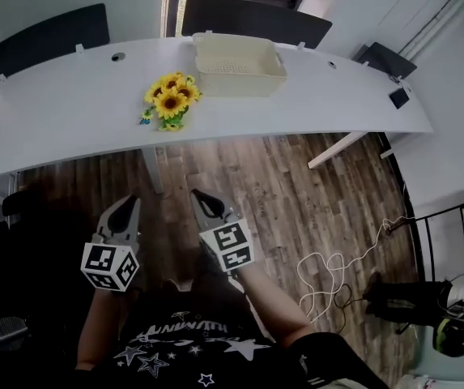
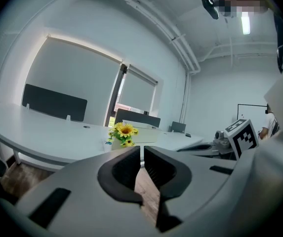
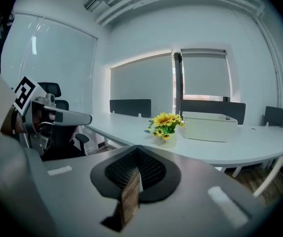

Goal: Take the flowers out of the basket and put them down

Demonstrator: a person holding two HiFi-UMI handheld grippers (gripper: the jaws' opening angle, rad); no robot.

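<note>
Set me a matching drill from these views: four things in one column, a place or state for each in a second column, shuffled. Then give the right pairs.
Things
1. sunflowers
2. basket
3. right tongs
4. white cable

Places or states
A. looped on the wooden floor
B. shut, nothing between them
C. on the table, outside the basket, at its left in the head view
D. on the table, empty

Pairs: 1-C, 2-D, 3-B, 4-A
</note>
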